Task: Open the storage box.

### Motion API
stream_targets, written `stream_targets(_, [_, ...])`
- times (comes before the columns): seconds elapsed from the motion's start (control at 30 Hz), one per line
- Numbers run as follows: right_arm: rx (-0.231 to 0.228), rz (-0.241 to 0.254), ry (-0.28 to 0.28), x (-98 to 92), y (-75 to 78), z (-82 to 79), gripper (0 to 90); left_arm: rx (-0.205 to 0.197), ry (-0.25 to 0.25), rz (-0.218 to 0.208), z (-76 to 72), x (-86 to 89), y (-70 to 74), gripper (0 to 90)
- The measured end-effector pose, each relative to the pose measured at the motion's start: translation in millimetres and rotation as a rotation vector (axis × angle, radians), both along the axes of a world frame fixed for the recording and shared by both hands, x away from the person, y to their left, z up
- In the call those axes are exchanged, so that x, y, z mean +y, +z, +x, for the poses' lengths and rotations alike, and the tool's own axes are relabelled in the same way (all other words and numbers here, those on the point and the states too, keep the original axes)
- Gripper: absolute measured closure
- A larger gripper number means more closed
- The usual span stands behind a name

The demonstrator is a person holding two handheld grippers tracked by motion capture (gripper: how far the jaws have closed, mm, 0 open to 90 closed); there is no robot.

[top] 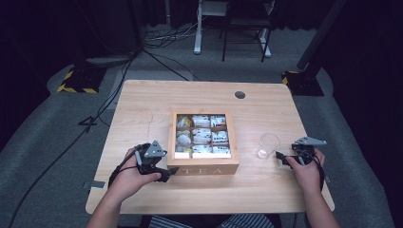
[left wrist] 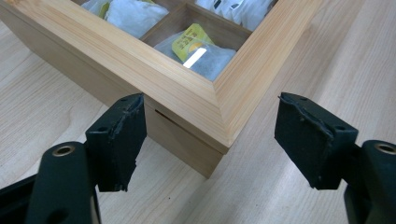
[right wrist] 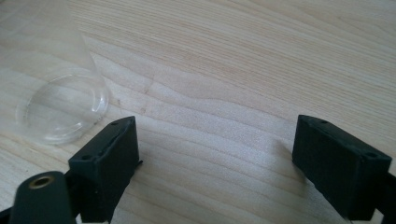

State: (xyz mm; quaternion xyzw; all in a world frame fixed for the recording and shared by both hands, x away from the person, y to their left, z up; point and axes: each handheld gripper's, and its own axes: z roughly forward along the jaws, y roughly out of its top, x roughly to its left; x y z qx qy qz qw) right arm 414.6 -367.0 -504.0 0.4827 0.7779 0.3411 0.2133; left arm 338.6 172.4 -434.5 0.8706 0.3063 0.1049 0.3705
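Left tool (left wrist: pixel 210 140) open — tea box (left wrist: pixel 187 93) corner between jaws, untouched, right tool (right wrist: pixel 215 154) open.

The high view looked forward and down from above the person's side, far enough off to take in the whole bench (top: pixel 142 102) and the floor beyond. The left gripper view rode low on the left hand-held gripper (top: pixel 172 171), at 7 o'clock on the bench, and faced the near left corner of the tea box (left wrist: pixel 187 100) from very close. The right gripper view rode on the right hand-held gripper (top: pixel 281 157), at 4 o'clock, close over the wood, with the clear glass (right wrist: pixel 56 98) at its 10 o'clock. The high view shared that corner (top: pixel 172 166) and that glass (top: pixel 268 145) with them
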Motion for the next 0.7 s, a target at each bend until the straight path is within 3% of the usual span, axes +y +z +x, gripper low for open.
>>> stream_targets(0.27, [0.0, 0.0, 0.0, 0.1, 0.0, 0.0, 14.8, 0.011, 0.006, 0.048, 1.7, -0.1, -5.2, 35.3])
stream_targets(0.57, [0.0, 0.0, 0.0, 0.1, 0.0, 0.0, 14.8, 0.023, 0.013, 0.052, 1.3, -0.1, -3.8, 38.0])
stream_targets(0.7, [0.0, 0.0, 0.0, 0.1, 0.0, 0.0, 14.8, 0.021, 0.022, 0.077, -0.9, -3.6, 0.8, 42.4])
